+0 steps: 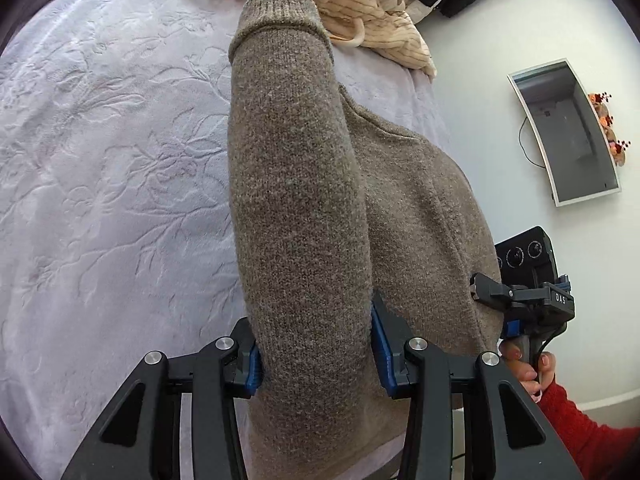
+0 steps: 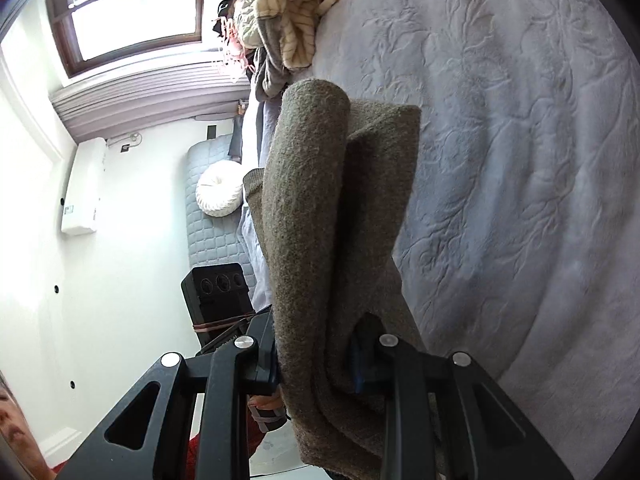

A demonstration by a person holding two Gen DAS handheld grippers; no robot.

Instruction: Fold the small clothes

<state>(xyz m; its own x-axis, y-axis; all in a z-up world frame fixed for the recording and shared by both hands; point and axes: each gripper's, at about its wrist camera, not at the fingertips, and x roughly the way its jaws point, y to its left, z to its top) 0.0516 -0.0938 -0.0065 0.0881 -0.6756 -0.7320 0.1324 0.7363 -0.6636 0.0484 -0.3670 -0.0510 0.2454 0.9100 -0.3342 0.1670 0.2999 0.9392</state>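
Observation:
A brown-grey knit sweater (image 1: 304, 200) is held up above the lilac bed. My left gripper (image 1: 316, 356) is shut on a folded thickness of it, and a sleeve with a ribbed cuff (image 1: 280, 12) reaches away from the jaws. In the right wrist view my right gripper (image 2: 316, 364) is shut on the same sweater (image 2: 316, 220), folded in layers and hanging over the jaws. The right gripper also shows in the left wrist view (image 1: 524, 296), at the sweater's right edge.
The lilac embossed bedspread (image 1: 112, 160) fills the left and shows in the right wrist view (image 2: 520, 160). A pile of cream striped and dark clothes (image 1: 360, 4) lies at the far edge, also seen in the right wrist view (image 2: 288, 8). A wall screen (image 1: 572, 132) hangs on the right.

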